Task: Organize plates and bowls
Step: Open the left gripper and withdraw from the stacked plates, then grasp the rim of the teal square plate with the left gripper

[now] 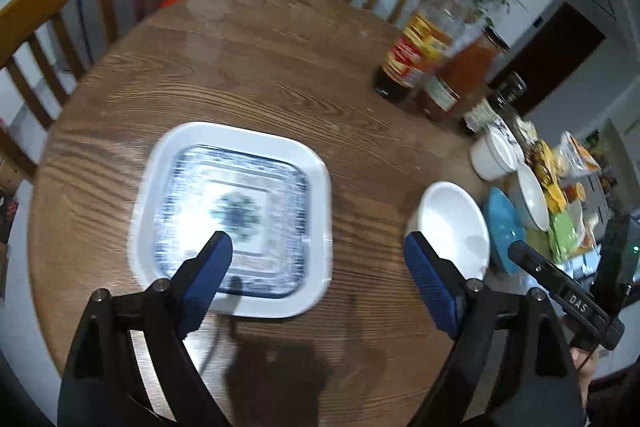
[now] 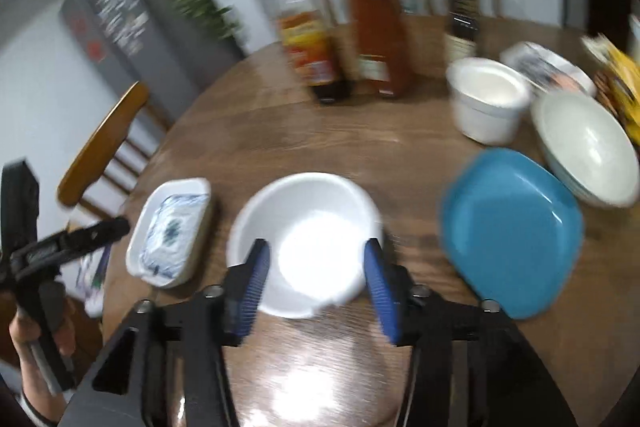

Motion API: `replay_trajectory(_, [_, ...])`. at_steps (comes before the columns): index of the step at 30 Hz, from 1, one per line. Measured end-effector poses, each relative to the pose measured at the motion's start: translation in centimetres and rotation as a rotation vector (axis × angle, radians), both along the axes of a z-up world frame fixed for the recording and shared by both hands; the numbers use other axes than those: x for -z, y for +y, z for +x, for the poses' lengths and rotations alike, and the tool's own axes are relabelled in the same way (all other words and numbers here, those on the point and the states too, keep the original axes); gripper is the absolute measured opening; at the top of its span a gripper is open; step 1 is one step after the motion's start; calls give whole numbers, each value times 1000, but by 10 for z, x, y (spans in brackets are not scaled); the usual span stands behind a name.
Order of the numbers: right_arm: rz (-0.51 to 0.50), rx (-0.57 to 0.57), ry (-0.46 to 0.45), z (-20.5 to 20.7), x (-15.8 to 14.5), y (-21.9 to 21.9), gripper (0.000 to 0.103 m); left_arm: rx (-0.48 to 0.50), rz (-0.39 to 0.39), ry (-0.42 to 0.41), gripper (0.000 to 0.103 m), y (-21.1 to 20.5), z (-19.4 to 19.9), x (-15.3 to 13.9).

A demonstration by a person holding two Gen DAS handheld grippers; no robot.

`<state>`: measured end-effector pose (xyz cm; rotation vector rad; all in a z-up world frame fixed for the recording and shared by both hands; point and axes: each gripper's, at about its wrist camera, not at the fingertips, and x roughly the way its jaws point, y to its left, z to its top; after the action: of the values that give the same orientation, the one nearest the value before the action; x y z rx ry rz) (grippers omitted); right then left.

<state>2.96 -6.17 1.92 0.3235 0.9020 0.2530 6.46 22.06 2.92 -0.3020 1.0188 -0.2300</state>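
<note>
A white square dish (image 1: 312,163) lies on the round wooden table (image 1: 260,59), with a blue-patterned square plate (image 1: 240,203) nested inside it. My left gripper (image 1: 318,247) hangs over the dish's near right part, jaws wide open and empty. To its right sits a white bowl (image 1: 452,227). In the right wrist view this white bowl (image 2: 308,219) lies just beyond and below my right gripper (image 2: 316,251), whose blue fingers stand apart over its near rim without pressing on it. A blue plate (image 2: 512,227) lies to the right of the bowl. The stacked square dish (image 2: 176,187) is at the left.
A white deep cup-bowl (image 2: 486,103), a pale wide bowl (image 2: 588,147) and a patterned dish (image 2: 544,67) crowd the far right. Sauce bottles (image 2: 376,39) stand at the back. Wooden chairs (image 1: 52,11) ring the table. A hand (image 2: 24,331) holds the left gripper's handle.
</note>
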Motion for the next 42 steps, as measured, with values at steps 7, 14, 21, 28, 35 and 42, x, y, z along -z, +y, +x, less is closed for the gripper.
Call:
replay_trajectory(7, [102, 49, 72, -6, 18, -33, 52, 118, -35, 70, 102, -51, 13, 12])
replay_trajectory(14, [120, 91, 66, -12, 16, -68, 52, 184, 23, 44, 102, -97, 16, 4])
replay_trajectory(21, [145, 195, 61, -22, 12, -129, 52, 248, 0, 9, 102, -153, 21, -15])
replay_trajectory(28, [153, 321, 70, -35, 13, -201, 52, 330, -8, -41, 102, -226, 29, -27])
replay_trajectory(35, [187, 367, 72, -32, 16, -243, 52, 356, -14, -56, 102, -285, 45, -30])
replay_trajectory(42, [211, 205, 135, -4, 34, -218, 52, 341, 209, -25, 86, -301, 71, 7])
